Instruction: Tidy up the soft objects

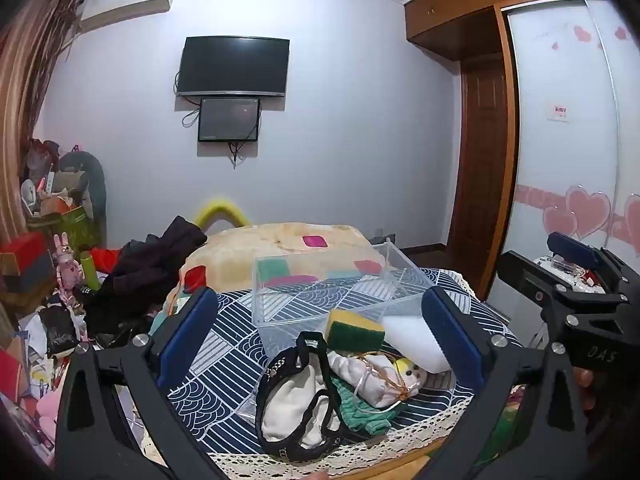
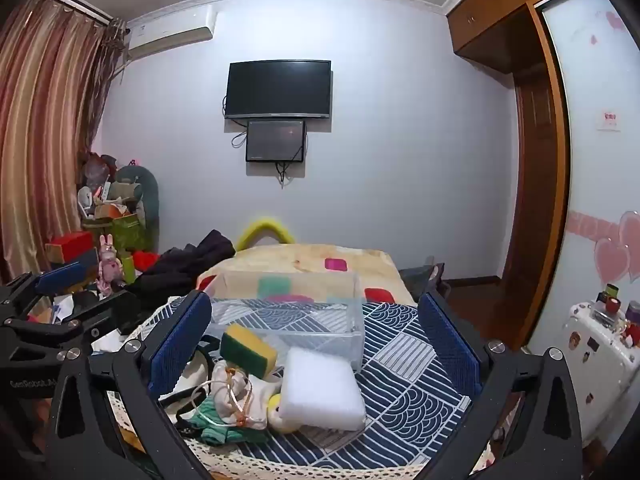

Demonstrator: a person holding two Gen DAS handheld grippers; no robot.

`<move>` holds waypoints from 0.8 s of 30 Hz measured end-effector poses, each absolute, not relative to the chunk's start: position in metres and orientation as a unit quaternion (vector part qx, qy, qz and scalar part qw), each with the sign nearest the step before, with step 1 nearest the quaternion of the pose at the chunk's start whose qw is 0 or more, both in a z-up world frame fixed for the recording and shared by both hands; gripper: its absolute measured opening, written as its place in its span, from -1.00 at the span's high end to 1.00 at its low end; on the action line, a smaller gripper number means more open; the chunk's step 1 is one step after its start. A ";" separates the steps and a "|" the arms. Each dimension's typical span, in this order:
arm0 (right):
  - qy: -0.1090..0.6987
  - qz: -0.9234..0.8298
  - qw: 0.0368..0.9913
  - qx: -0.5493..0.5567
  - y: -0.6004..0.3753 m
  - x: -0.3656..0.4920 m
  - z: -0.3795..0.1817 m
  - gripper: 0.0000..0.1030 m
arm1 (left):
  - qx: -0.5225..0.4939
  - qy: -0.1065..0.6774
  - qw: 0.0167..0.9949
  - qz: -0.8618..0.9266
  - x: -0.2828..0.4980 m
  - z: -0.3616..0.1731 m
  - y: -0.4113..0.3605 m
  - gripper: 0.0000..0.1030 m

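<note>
Both hand-held grippers hover above the near edge of a desk covered with a navy-and-white patterned cloth trimmed in cream lace. The left hand-held gripper has its blue-padded fingers spread wide with nothing between them; the right hand-held gripper is likewise spread and holds nothing.

The soft objects lie heaped near the desk's front edge. A yellow-and-green scrub sponge leans against the near wall of a clear plastic box, which stands farther back toward the middle of the desk. Just beside the sponge, a white foam sponge lies flat on the cloth, touching a small yellow-headed plush doll. A cream cloth pouch tied with thin cord rests against the doll and on a green knitted cloth. Toward the desk's left front corner sits a white fabric piece edged with black straps.

Beyond the desk lies a bed with a cream blanket, and a television hangs on the far wall.
</note>
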State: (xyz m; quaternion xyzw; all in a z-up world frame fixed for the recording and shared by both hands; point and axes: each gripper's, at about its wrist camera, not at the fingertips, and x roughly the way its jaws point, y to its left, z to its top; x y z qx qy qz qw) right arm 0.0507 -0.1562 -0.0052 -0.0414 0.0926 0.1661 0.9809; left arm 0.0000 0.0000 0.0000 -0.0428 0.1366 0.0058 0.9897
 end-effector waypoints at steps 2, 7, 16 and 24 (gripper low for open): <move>0.090 0.169 0.981 -0.039 -0.157 0.051 -0.005 -1.00 | -0.036 0.136 0.990 0.008 0.000 0.000 0.000 -1.00; 0.092 0.172 0.980 -0.040 -0.156 0.050 -0.005 -1.00 | -0.036 0.139 0.990 0.013 0.006 0.002 0.002 -1.00; 0.096 0.171 0.980 -0.034 -0.155 0.057 0.002 -1.00 | -0.026 0.120 0.992 0.015 -0.006 0.004 -0.003 -1.00; 0.094 0.171 0.980 -0.036 -0.157 0.050 -0.004 -1.00 | -0.024 0.118 0.993 0.017 -0.006 0.003 -0.004 -1.00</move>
